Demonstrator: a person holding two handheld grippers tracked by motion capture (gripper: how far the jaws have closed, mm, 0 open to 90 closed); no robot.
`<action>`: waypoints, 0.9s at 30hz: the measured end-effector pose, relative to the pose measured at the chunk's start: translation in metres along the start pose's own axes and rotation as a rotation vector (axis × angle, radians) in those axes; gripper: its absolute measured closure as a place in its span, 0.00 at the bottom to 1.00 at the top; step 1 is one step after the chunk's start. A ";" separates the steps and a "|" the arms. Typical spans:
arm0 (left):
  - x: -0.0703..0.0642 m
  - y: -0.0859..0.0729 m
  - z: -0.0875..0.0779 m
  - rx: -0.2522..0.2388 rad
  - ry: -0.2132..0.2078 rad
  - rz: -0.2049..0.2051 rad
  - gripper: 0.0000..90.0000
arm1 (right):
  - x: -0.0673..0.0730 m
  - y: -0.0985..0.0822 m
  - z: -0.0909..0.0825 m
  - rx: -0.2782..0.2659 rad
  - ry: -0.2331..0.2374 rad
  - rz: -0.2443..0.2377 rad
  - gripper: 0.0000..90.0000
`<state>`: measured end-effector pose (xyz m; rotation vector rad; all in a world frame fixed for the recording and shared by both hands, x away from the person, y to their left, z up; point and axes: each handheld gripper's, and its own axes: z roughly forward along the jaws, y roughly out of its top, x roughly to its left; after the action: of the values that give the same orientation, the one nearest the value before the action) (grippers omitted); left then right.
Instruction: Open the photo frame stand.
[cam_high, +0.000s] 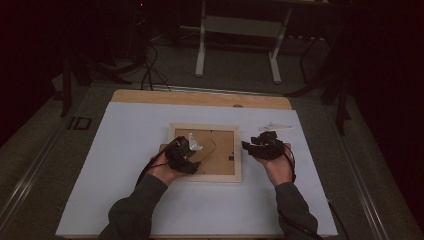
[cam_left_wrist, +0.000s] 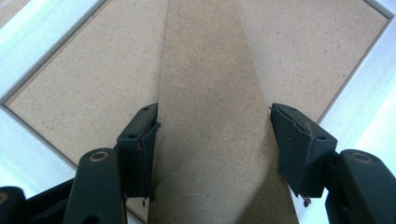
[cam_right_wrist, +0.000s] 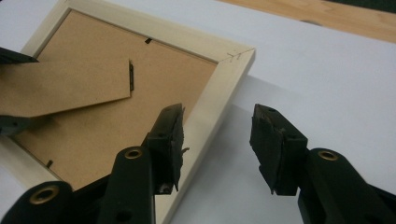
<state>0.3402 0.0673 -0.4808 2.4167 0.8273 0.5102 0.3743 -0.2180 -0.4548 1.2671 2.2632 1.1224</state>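
A pale wooden picture frame (cam_high: 205, 176) lies face down on the white table top, its brown backing board up. My left gripper (cam_high: 192, 147) is over the backing and shut on the frame's brown stand flap (cam_left_wrist: 210, 116), a pad against each long edge. In the right gripper view the stand flap (cam_right_wrist: 70, 86) sticks out a little above the backing. My right gripper (cam_right_wrist: 217, 126) stands open just off the frame's right rail (cam_right_wrist: 224, 79), one jaw over the rail's inner edge, the other over the white surface. In the high view the right gripper (cam_high: 255, 142) hovers beside the frame's right side.
A clear plastic piece (cam_high: 275, 126) lies on the white sheet (cam_high: 125, 175) behind my right hand. The bare wooden strip of the table (cam_high: 200, 97) runs along the far edge. Beyond it a white table's legs (cam_high: 237, 30) and cables stand on the dark floor.
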 end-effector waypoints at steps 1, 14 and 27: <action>0.000 0.000 0.000 0.000 0.000 0.000 0.42 | 0.000 0.001 0.002 0.001 0.003 0.006 0.59; -0.010 -0.005 -0.006 -0.037 0.058 0.035 0.42 | -0.005 0.009 0.021 0.023 0.037 0.041 0.60; -0.017 -0.007 -0.010 -0.061 0.096 0.064 0.42 | -0.009 0.016 0.032 0.064 0.060 0.053 0.59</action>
<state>0.3191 0.0647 -0.4799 2.3838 0.7649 0.6711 0.4079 -0.2052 -0.4637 1.3430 2.3399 1.1291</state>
